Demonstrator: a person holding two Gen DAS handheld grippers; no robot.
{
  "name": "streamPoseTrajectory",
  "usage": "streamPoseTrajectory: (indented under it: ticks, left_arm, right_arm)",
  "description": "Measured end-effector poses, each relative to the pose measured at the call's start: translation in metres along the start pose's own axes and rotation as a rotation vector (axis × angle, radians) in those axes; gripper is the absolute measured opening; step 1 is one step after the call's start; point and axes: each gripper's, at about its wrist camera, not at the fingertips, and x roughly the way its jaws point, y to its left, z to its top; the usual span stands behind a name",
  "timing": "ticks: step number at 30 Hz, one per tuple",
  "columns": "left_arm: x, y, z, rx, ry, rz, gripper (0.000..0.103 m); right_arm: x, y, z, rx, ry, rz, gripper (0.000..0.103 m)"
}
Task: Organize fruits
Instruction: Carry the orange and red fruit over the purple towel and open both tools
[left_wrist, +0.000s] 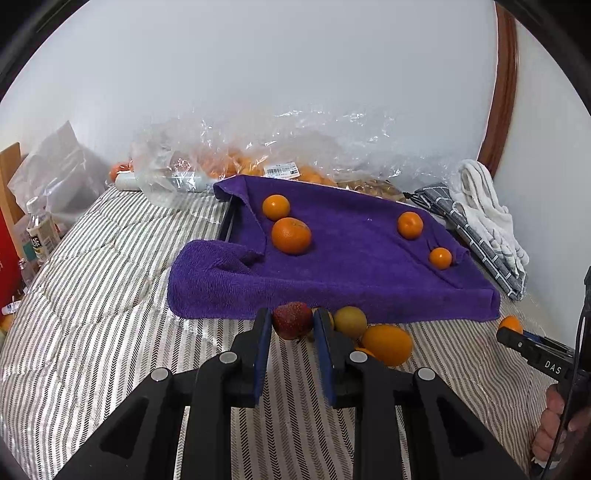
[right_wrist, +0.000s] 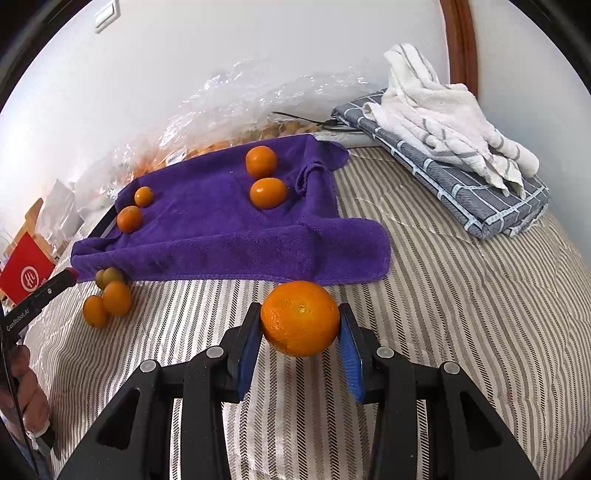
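Purple towel (left_wrist: 354, 258), mid-frame on the striped bedcover (left_wrist: 92, 314), carries four oranges (left_wrist: 291, 235). Clear plastic bag (left_wrist: 258, 147) behind it, against the wall, holds more orange fruit. Left gripper (left_wrist: 291, 325): fingers closed on a dark red fruit (left_wrist: 292, 319) at the towel's near edge; a green-brown fruit (left_wrist: 350, 321) lies just right. Right gripper (right_wrist: 300, 325): fingers clamp a large orange (right_wrist: 300, 317), lower centre. Folded cloths (right_wrist: 461, 147) lie upper right.

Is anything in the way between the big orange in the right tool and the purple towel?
Nothing visible. The right tool holds the big orange just in front of the purple towel, with only bare striped bedcover between them.
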Motion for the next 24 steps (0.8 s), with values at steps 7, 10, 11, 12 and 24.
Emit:
streamPoseTrajectory:
  ticks: [7, 10, 11, 12, 24]
  left_arm:
    - [-0.002, -0.001, 0.000, -0.004, -0.006, -0.003, 0.023]
    - [-0.003, 0.000, -0.001, -0.004, -0.010, 0.004, 0.023]
    - [-0.003, 0.000, -0.001, -0.007, -0.010, 0.003, 0.023]
    - [-0.003, 0.000, 0.000, -0.010, -0.011, 0.002, 0.023]
    - [0.000, 0.003, 0.000, -0.013, -0.016, 0.027, 0.023]
  right_arm:
    - [-0.011, -0.002, 0.004, -0.003, -0.019, -0.020, 0.040]
    - [-0.016, -0.002, 0.009, -0.010, -0.032, -0.023, 0.040]
    - [-0.018, -0.001, 0.011, -0.014, -0.035, -0.025, 0.040]
    - [-0.020, 0.000, 0.015, -0.020, -0.039, -0.029, 0.040]
    - [-0.035, 0.015, 0.041, -0.064, -0.096, -0.023, 0.040]
